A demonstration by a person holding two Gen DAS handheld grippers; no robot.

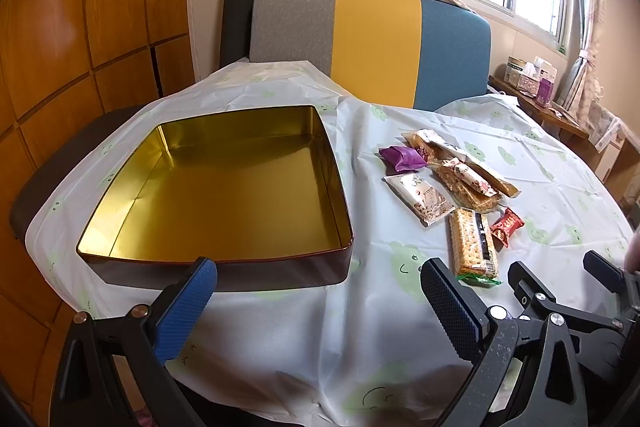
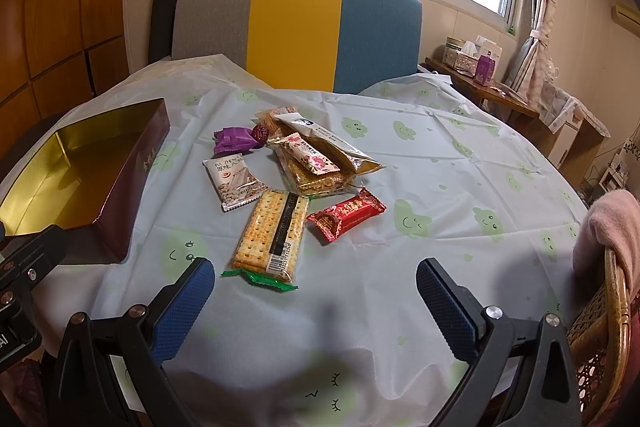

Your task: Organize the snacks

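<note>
Right gripper (image 2: 316,281): jaws spread wide, gripping nothing, blue dimpled pads (image 2: 182,311) hovering over the tablecloth (image 2: 400,307), a thin pale plastic sheet printed with green smiley blobs. Left gripper (image 1: 318,281): jaws likewise wide apart and empty, same textured pads. Nearest snack, at 12 o'clock from the right gripper: cracker pack (image 2: 270,235), clear wrap, perforated square crackers, black label strip, barcode reading partly "922251772315", green crimped end. At 1 o'clock, just beside it, red foil candy (image 2: 346,214) with gold characters, unreadable. At 11 o'clock, white nut packet (image 2: 234,183), "BA ZHEN" partly legible. Beyond, overlapping: pink floral bar (image 2: 308,157) on a long clear-wrapped bar (image 2: 320,135); purple wrapper (image 2: 234,140) at their left. Tin (image 1: 216,187): rectangular, gold mirror interior, maroon outside, at 11 o'clock from the left gripper, nothing inside. Farthest: grey-yellow-blue fabric chair back (image 2: 296,27).
</note>
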